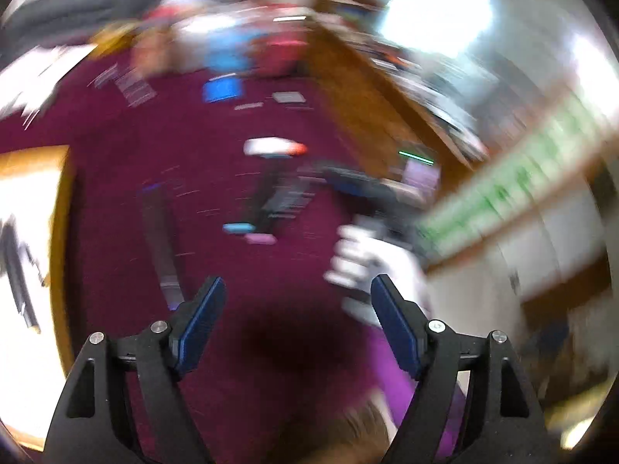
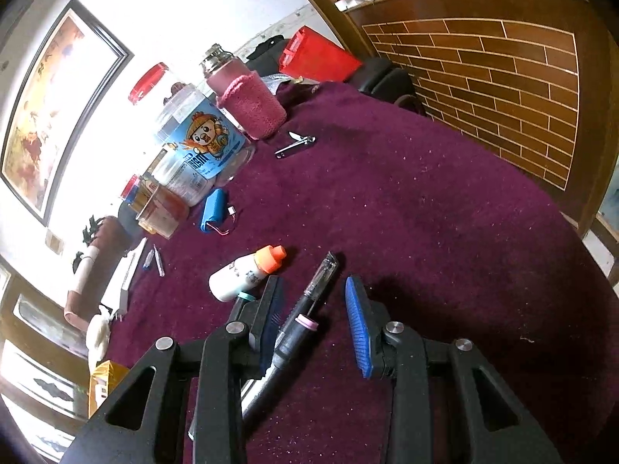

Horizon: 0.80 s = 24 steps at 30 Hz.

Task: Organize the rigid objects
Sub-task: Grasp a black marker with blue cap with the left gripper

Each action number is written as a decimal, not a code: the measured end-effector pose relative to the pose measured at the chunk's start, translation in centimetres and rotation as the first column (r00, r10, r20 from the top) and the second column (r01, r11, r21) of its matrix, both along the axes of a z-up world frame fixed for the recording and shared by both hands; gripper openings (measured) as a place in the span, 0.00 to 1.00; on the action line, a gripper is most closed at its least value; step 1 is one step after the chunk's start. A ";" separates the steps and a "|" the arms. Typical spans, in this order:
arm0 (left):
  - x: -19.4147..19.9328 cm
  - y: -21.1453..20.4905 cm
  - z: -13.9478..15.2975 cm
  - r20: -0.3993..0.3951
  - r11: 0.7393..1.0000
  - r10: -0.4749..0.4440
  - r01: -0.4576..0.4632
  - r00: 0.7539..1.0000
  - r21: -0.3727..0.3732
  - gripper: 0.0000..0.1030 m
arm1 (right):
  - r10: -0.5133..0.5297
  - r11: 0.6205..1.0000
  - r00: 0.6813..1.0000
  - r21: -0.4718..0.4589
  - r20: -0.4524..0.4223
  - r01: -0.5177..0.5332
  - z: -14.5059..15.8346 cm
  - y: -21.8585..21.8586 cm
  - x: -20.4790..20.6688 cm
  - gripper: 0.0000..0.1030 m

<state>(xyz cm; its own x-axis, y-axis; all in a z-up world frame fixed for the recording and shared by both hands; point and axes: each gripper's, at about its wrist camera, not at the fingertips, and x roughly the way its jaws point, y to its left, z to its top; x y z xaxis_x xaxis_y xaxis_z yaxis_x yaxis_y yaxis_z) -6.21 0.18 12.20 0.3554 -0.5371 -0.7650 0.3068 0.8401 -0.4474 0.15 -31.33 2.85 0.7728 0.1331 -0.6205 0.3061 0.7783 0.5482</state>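
My right gripper (image 2: 315, 286) is open just above the purple tablecloth (image 2: 425, 208). A black pen (image 2: 309, 301) with a pink ring lies between its fingers, close to the left one. A white bottle with an orange cap (image 2: 247, 272) lies just left of that finger. A blue battery pack (image 2: 212, 210) and a nail clipper (image 2: 296, 144) lie farther back. The left wrist view is motion-blurred. My left gripper (image 1: 298, 282) is open and empty above the cloth. It faces the right gripper (image 1: 286, 201), held by a white-gloved hand (image 1: 359, 266), and the white bottle (image 1: 274, 147).
A big clear jar with a red lid (image 2: 193, 131), a bottle in a pink knitted sleeve (image 2: 247, 96) and a small jar (image 2: 162, 208) stand at the back left. A red box (image 2: 317, 54) sits behind. A brick-pattern wooden counter (image 2: 503, 77) borders the table on the right.
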 end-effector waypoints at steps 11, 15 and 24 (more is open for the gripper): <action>6.0 -0.8 -10.1 0.067 0.944 0.129 -0.143 0.989 0.296 0.75 | 0.020 1.000 1.000 -0.016 -0.008 -0.020 0.0 0.5 0.3 0.30; 6.3 -1.3 -10.6 0.160 0.919 0.086 -0.141 0.983 0.369 0.58 | 0.033 0.999 0.999 -0.017 -0.016 -0.033 -0.1 0.7 0.5 0.35; 4.9 1.3 -10.5 0.194 0.963 0.062 -0.109 0.979 0.247 0.12 | 0.046 0.999 0.998 -0.020 -0.036 -0.047 -0.6 0.9 0.8 0.35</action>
<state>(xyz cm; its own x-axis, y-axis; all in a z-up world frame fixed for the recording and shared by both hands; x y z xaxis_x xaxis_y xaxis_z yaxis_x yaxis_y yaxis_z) -1.32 1.47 1.66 0.5379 -0.2941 -0.7900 0.2851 0.9454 -0.1578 0.99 -30.38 2.26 0.7433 0.1548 -0.6508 0.2887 0.8033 0.5209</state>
